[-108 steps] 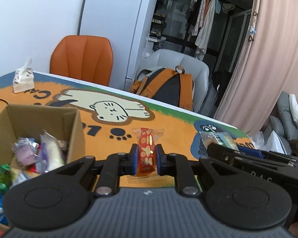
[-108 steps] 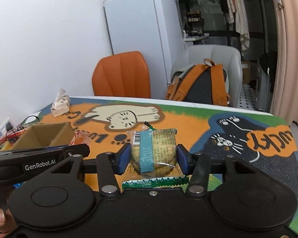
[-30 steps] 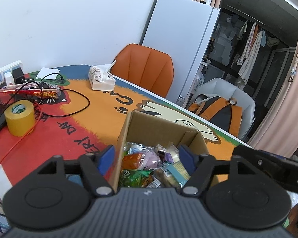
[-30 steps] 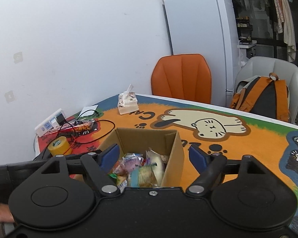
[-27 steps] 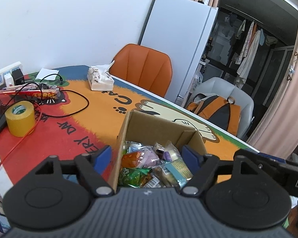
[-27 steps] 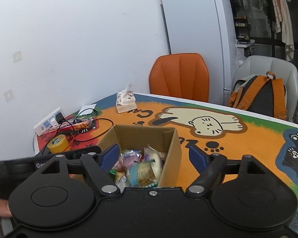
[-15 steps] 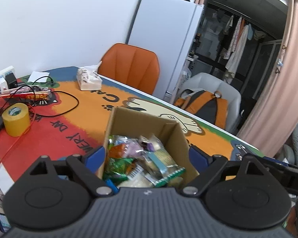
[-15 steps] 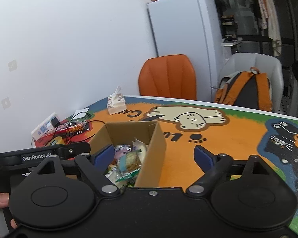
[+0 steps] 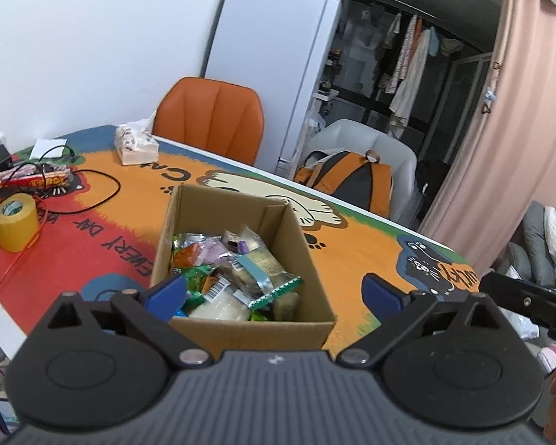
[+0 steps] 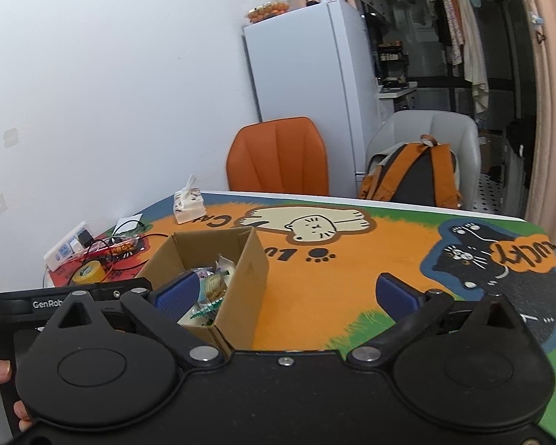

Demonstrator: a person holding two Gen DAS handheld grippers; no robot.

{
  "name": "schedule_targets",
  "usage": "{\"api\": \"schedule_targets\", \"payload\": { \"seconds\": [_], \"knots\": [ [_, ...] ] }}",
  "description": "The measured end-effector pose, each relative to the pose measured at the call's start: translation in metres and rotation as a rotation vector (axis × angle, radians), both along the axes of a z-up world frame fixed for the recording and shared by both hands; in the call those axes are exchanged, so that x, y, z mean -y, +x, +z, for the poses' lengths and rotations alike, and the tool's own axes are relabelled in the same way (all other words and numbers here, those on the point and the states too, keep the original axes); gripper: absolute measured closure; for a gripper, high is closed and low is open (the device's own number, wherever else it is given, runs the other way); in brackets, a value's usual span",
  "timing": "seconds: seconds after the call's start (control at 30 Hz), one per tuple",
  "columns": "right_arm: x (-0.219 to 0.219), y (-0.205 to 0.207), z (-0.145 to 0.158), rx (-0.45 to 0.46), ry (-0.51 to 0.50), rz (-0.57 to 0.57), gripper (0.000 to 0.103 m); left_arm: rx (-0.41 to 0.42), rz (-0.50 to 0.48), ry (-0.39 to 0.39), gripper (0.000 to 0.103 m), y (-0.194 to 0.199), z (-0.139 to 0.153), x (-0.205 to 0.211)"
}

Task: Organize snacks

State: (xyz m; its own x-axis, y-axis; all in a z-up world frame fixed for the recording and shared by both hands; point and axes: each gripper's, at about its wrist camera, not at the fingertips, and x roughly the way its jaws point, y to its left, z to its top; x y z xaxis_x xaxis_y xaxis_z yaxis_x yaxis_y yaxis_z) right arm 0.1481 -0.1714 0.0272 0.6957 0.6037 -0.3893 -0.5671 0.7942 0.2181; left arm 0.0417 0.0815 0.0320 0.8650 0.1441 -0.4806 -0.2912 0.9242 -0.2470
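On the black body of the left gripper (image 10: 92, 302), seen at the left edge of the right wrist view, white letters read "GenRob", the rest hidden. The printed mat on the bench (image 9: 352, 256) carries upside-down "EVERY DAY" left of the gripper and "LUCKY" on an orange bubble (image 10: 522, 254) ahead right.

FREE: orange table mat (image 10: 352, 270) right of cardboard box (image 9: 300, 252), bare | BLOCKED: box walls, snack packets (image 9: 233, 270) heaped inside | LEFT: tape roll (image 9: 15, 222), cables (image 9: 92, 185), tissue pack (image 9: 135, 146)
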Motion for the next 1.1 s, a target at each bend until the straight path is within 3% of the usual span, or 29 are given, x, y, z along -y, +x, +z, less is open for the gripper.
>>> {"api": "schedule_targets", "payload": {
  "seconds": [0.83,1.1],
  "knots": [
    [0.031,-0.066,0.012,0.009,-0.034,-0.020,0.000,-0.011,-0.104,0.126,0.000,-0.064,0.011,0.025],
    [0.038,-0.080,0.006,0.007,-0.059,-0.042,0.000,-0.036,-0.142,0.131,0.000,-0.062,0.002,0.028]
  ]
}}
